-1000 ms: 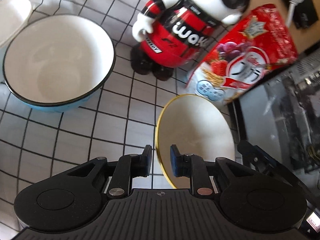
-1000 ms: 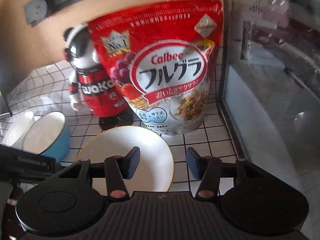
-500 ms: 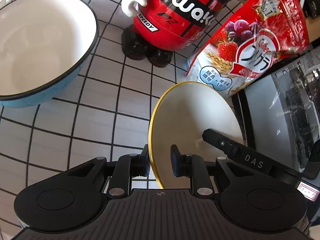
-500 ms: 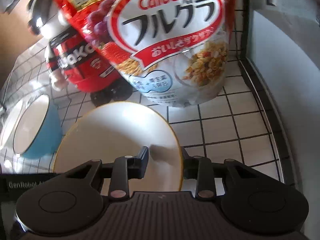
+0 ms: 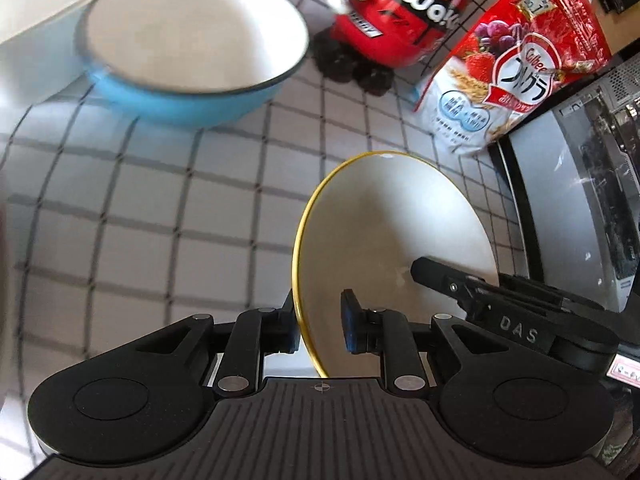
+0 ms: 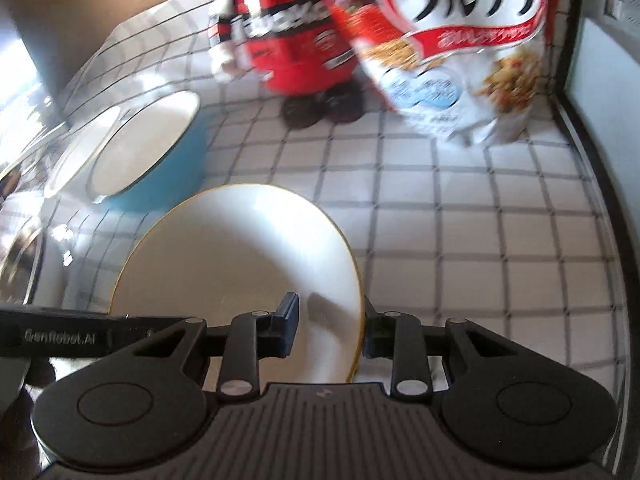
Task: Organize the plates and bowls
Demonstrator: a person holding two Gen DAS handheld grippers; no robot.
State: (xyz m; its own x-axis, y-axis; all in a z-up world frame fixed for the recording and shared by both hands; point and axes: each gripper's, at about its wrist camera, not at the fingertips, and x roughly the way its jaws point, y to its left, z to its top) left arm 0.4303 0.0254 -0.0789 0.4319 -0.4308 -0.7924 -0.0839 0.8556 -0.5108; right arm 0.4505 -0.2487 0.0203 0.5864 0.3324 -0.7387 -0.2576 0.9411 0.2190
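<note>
A white plate with a yellow rim [image 5: 392,220] is held between both grippers above the checked cloth; it also shows in the right wrist view [image 6: 240,256]. My left gripper [image 5: 320,330] straddles its left rim, left finger against the edge, right finger a little off the surface. My right gripper [image 6: 328,332] straddles its right rim with a gap on the inner side. A blue bowl with a white inside [image 5: 192,32] sits at the back left, also seen in the right wrist view [image 6: 148,148]. A white dish [image 6: 76,152] lies beside it.
A red and black toy figure [image 5: 400,16] and a red cereal bag [image 5: 508,64] stand at the back. A dark appliance with a glass front [image 5: 580,184] borders the right side. A metal rim [image 6: 20,264] shows at far left.
Both grippers have lifted the plate and carried it left toward the blue bowl. The right gripper has closed in around the plate's rim. The bowl now looks nearer.
</note>
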